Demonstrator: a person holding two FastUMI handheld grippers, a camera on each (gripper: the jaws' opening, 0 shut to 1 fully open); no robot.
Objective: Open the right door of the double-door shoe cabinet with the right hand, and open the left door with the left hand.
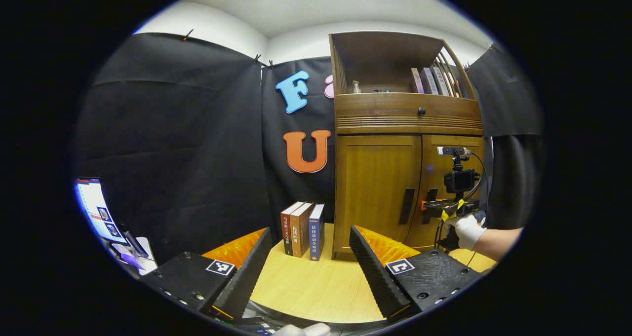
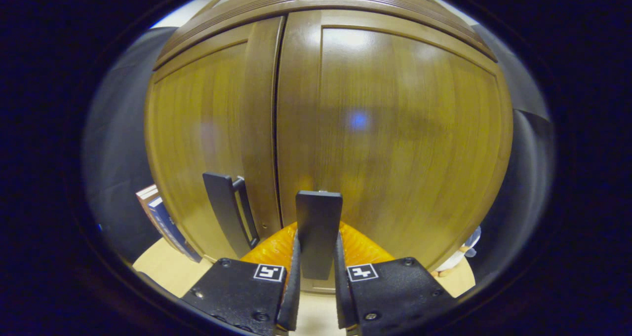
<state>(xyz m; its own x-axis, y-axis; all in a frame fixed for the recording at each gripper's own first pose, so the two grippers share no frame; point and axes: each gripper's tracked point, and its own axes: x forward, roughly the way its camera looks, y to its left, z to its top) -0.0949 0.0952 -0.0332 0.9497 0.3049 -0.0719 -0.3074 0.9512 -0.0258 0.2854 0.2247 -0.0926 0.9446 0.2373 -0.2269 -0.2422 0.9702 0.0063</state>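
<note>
We've got the right claw (image 2: 316,277) clamped on the right door's handle (image 2: 318,227) at 12 o'clock; left claw (image 1: 311,257) hangs open, cabinet (image 1: 395,188) at 1 o'clock.

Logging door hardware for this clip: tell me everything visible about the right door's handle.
The right door's handle is a flat black vertical bar, matte like plastic or painted metal, low on the brown wooden right door near the centre seam. The door looks closed. The right claw is shut on the handle, a finger pressing each side.
</note>
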